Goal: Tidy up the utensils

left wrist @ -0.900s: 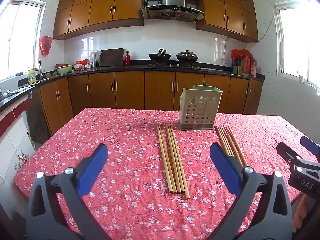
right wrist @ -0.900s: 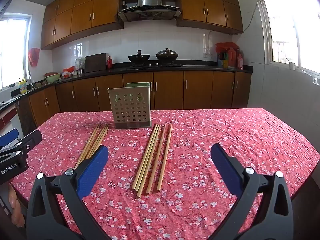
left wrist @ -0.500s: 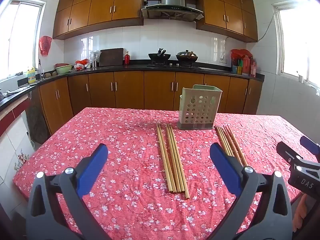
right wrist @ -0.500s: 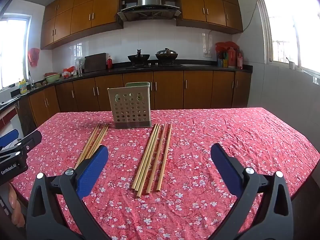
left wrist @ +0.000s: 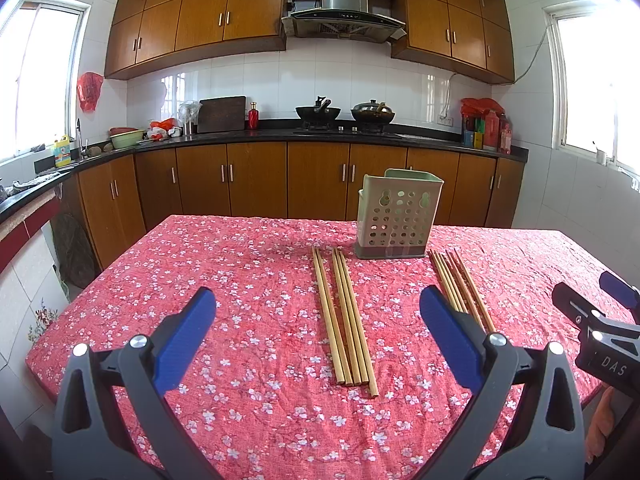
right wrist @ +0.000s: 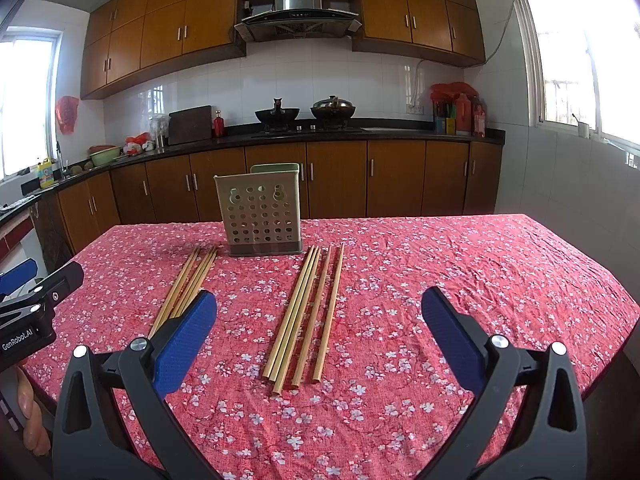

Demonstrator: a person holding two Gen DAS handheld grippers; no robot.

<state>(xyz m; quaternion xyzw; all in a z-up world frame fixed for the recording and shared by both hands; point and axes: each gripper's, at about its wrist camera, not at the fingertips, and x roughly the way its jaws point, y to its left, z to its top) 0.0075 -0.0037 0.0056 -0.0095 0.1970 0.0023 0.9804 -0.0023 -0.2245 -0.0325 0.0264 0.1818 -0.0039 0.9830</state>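
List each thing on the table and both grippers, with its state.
Left gripper: open, empty.
Right gripper: open, empty.
Utensil holder: upright, no chopsticks showing above its rim.
Left chopstick bundle: flat on tablecloth.
Right chopstick bundle: flat on tablecloth.

Holder (left wrist: 398, 216) interior hidden behind perforated wall, near ends of darker chopsticks (left wrist: 460, 288) masked by left gripper (left wrist: 318, 344) pad, countertop bottle labels illegible.

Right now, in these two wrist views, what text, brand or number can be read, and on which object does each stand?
"GenRobot.AI": white lettering on the black body of the left hand-held gripper, seen from the right wrist view.
"DAS": white lettering on the black body of the right hand-held gripper, seen from the left wrist view; it may be cut off.
Yellow detergent bottle label: too small to read.
Red bottles on the black counter: labels blurred.
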